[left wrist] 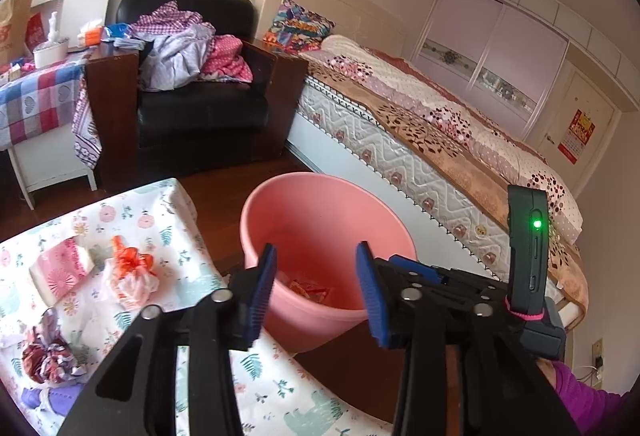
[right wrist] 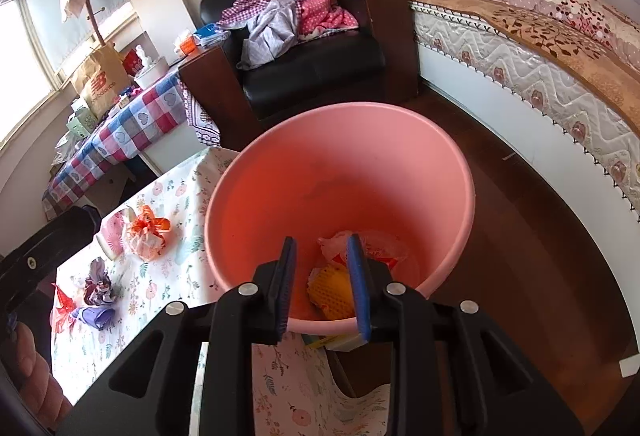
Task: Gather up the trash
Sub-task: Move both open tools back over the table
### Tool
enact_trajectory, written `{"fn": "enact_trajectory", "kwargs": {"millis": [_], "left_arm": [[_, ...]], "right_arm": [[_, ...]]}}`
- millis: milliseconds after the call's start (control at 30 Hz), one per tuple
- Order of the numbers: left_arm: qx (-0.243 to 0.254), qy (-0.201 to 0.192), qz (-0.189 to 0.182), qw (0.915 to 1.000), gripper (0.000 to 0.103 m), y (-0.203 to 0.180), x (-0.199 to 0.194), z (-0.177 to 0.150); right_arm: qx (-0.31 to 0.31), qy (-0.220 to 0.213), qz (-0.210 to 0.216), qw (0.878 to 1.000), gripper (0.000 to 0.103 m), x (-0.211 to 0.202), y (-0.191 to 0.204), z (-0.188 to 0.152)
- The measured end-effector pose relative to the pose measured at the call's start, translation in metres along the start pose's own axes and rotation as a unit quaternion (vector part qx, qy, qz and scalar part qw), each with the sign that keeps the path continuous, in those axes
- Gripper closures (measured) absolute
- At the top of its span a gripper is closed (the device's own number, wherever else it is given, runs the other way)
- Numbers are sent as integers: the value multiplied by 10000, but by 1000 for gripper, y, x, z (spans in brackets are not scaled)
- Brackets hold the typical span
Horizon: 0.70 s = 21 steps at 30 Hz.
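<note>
Your left claw (left wrist: 316, 290), made of black plastic arms with blue ribbed pads, stands wide open and tilts downward. Nothing is between its pads (left wrist: 262, 292). Beside this claw, at the lower right of its view, you can see a part of your arm in a purple sleeve (left wrist: 580, 392).

Your right claw (right wrist: 322, 286), of the same black and blue build, points down more steeply. Its jaws are a little apart and the pads (right wrist: 357, 286) press on nothing. In the right wrist view, your left claw shows at the left edge as a black shape, and your fingers (right wrist: 34, 376) hold its handle.
</note>
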<state>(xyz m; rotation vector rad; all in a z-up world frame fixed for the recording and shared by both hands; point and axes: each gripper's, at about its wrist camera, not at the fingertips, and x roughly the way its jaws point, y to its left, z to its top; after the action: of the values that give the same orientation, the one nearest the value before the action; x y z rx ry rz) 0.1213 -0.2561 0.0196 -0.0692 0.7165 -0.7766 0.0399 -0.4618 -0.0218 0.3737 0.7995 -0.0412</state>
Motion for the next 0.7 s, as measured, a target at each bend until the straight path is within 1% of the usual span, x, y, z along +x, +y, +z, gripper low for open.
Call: {"fn": "enact_trajectory", "kwargs": {"millis": [100,267,467,600,700], "left_arm": [[10,-32,100,9999,60,5,-12,-7],[-124,19,304,9995,59,21,-34,-25],[-287,-88,715,9970,59,49,-69,-49],[-572,-98,1080,9925,59,81,-95,-68],[-906,-108,1368,9864,59,109,-117,-83]], "right_arm": [[-177,-77,44,9998,76,-5,11,0],[-433,-135,202,9988,76,-11,33,-2],[-707,79,428,9965,76,-5,62,-13],[-881,195,526,9945,76,0,77,-19],[-965,308,636,9928,76,4,89,-24]]}}
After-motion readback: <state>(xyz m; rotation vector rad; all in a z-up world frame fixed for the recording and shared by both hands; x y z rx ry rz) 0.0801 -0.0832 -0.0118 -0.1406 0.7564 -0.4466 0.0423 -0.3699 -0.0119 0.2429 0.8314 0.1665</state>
